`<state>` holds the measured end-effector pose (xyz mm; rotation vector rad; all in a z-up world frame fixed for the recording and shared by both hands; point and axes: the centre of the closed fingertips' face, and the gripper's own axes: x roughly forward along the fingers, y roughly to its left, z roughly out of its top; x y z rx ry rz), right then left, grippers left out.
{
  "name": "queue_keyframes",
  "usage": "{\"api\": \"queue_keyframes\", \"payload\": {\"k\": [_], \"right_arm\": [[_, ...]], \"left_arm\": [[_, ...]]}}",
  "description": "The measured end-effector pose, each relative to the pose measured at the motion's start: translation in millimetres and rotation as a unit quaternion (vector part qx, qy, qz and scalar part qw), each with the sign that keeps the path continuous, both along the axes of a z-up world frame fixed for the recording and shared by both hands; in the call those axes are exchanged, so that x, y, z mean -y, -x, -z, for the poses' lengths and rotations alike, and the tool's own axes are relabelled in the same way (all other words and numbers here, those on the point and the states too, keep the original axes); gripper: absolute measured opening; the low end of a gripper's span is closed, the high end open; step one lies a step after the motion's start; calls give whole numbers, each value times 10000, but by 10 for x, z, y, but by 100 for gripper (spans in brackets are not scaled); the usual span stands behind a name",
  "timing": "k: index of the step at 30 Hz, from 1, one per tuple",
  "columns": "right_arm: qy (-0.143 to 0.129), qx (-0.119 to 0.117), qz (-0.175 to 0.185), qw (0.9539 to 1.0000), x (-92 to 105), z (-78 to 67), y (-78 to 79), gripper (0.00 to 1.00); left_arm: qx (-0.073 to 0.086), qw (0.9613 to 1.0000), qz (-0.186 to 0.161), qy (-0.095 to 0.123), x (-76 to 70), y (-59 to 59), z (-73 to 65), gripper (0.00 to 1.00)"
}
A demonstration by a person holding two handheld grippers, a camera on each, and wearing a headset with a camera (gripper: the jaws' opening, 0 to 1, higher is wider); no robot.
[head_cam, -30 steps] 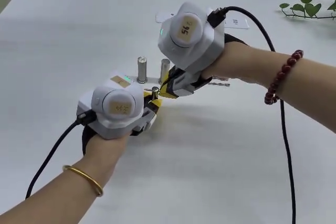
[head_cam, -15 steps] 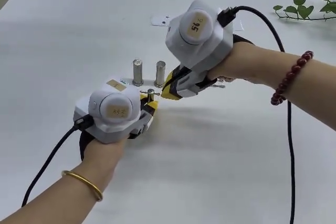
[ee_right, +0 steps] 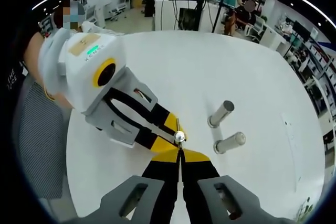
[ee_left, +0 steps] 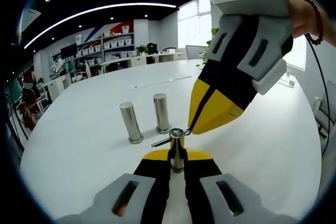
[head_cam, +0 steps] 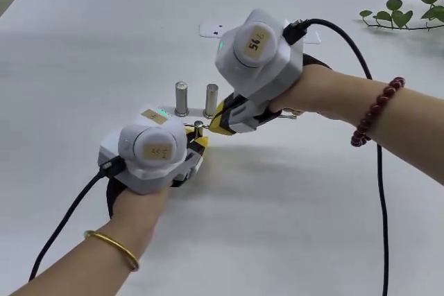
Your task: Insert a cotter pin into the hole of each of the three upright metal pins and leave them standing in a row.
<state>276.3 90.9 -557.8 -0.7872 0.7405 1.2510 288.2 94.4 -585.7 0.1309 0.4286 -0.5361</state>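
Our left claw (ee_left: 177,157) clamps the metal pin (ee_left: 177,139) upright between its jaws, and our right claw (ee_right: 180,151) pinches the cotter pin (ee_left: 161,142), threaded partway through it just ahead of the tips. If we push off-axis, it may jam, bend, or tip the metal pin into the two other pins (ee_left: 130,123) just beyond the left claw.

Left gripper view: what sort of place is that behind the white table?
Probably an open-plan office or workshop. The white table is long and broad, shelves of storage boxes line the far wall, a curved light strip runs across the dark ceiling, and bright windows stand at the back.
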Motion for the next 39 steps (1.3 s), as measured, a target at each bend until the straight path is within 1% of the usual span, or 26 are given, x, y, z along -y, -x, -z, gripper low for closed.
{"api": "queue_keyframes", "payload": {"k": [7, 10, 12, 16, 18, 19, 21, 24, 26, 29, 31, 33, 34, 36, 37, 39], "right_arm": [[-8, -17, 16, 10000, -1, 28, 7, 0], [-111, -133, 149, 9997, 6, 22, 35, 0], [-168, -171, 256, 9994, 21, 22, 18, 0], [-382, -287, 480, 9977, 49, 12, 27, 0], [-462, -380, 635, 9962, 71, 19, 13, 3], [-537, -382, 739, 9951, 84, 14, 5, 5], [-603, -395, 810, 9941, 110, 8, 12, 7], [-699, -455, 1044, 9910, 162, 9, 11, 11], [-755, -450, 1196, 9889, 224, -3, 34, 12], [-871, -442, 1352, 9860, 289, -31, 28, 13], [-928, -447, 1468, 9838, 351, -48, 41, 14], [-961, -427, 1560, 9821, 422, -49, 33, 15], [-1007, -435, 1644, 9803, 467, -62, 54, 15], [-1112, -487, 1778, 9766, 508, -75, 65, 18], [-1237, -502, 1853, 9736, 527, -96, 71, 20], [-1276, -487, 1891, 9724, 581, -108, 95, 22]], "left_arm": [[-8, 10000, -32, 24, 0, 2, -2, 6], [-22, 10000, -37, 33, -2, 1, -3, 6], [-13, 10000, -34, 17, -1, -1, -2, 6], [-12, 10000, -50, 25, -2, -5, 0, 6], [-1, 10000, -49, 4, -3, -3, -1, 6], [11, 10000, -50, -20, -2, -4, -1, 6], [15, 10000, -58, -38, -3, -4, 0, 6], [33, 9999, -108, -75, -15, -6, -2, 6], [44, 9998, -150, -82, -25, -10, -5, 6], [67, 9998, -122, -104, -28, -15, -9, 6], [98, 9997, -106, -178, -44, -27, -11, 6], [91, 9998, -125, -139, -67, -36, -24, 6], [67, 9998, -150, -79, -83, -46, -32, 6], [66, 9998, -148, -93, -95, -54, -36, 6], [72, 9998, -152, -134, -107, -55, -39, 6], [59, 9998, -177, -111, -141, -68, -46, 6]]}}
